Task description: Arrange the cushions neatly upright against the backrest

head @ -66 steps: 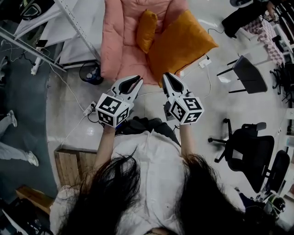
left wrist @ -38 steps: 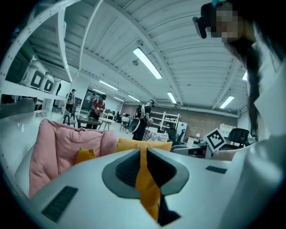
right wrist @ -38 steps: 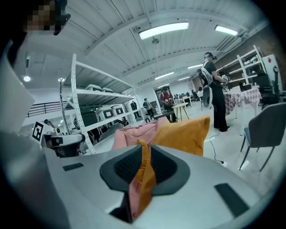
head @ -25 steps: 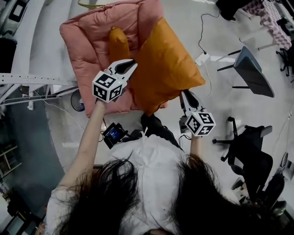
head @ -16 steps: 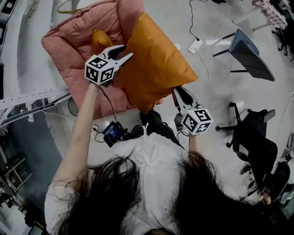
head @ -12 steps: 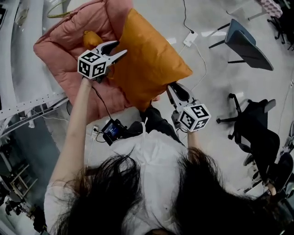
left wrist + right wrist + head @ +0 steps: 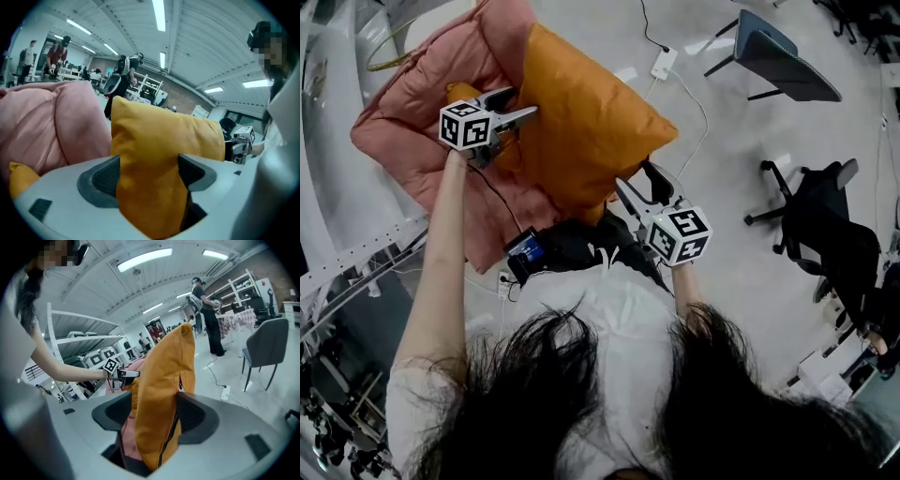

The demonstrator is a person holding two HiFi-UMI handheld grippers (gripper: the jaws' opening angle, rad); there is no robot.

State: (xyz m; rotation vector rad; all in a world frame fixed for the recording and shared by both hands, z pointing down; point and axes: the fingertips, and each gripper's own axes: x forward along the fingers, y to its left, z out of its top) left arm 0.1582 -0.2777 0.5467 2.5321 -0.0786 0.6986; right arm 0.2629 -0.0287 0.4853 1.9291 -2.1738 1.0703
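A large orange cushion [image 7: 591, 122] stands tilted on the pink padded sofa [image 7: 403, 122]. A small orange cushion [image 7: 461, 91] lies behind it on the sofa. My left gripper [image 7: 520, 105] is at the big cushion's left edge. Its jaws have just been opening and stand open, with the cushion's edge [image 7: 159, 154] still between them. My right gripper [image 7: 635, 178] is at the cushion's near lower corner. Its jaws have just been opening too, and the zipped edge [image 7: 164, 380] hangs loose between them with a gap at the left pad.
A grey chair [image 7: 778, 47] and a power strip [image 7: 661, 64] with its cable are on the floor at the upper right. A black office chair [image 7: 834, 244] stands at the right. A dark device [image 7: 525, 248] hangs at my waist. People stand far off [image 7: 126, 70].
Both grippers were shut on the big cushion's edges and now stand open around them. The left gripper has gone down toward the sofa with the cushion's edge. The right gripper has barely moved.
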